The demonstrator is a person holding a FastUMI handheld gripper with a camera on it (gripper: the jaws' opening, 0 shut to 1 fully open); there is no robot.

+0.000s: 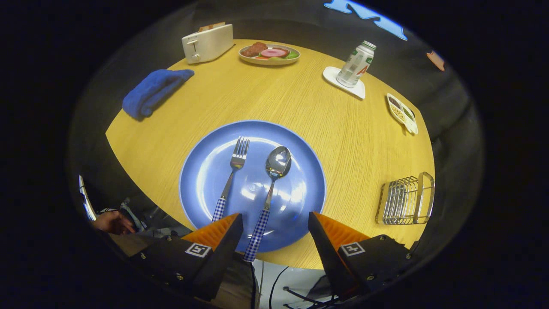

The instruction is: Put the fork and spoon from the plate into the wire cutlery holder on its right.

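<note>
A hand-held two-finger gripper (275,219) with orange-faced black fingers hovers wide open at the bottom centre of the frame, holding nothing, above the near edge of a round blue glossy plate (201,180) on a round pale-wood table (300,111). On the plate lie a steel fork with a blue-checked handle (230,179) and, just to its right, a steel spoon with a matching checked handle (270,197), both pointing away from the fingers; the spoon's handle end reaches past the plate rim between the fingertips, nearer the left one. The chrome wire cutlery holder (406,200) stands at the right of the frame, well apart from the plate, near the table's edge. Farther back sit a folded blue cloth (152,92), a white toaster (208,43), a shallow dish of food (269,54), a clear bottle (355,64) on a white coaster (332,76), and a small divided tray (402,113), its contents perhaps seasonings. A person's hand (112,222) shows at lower left.
</note>
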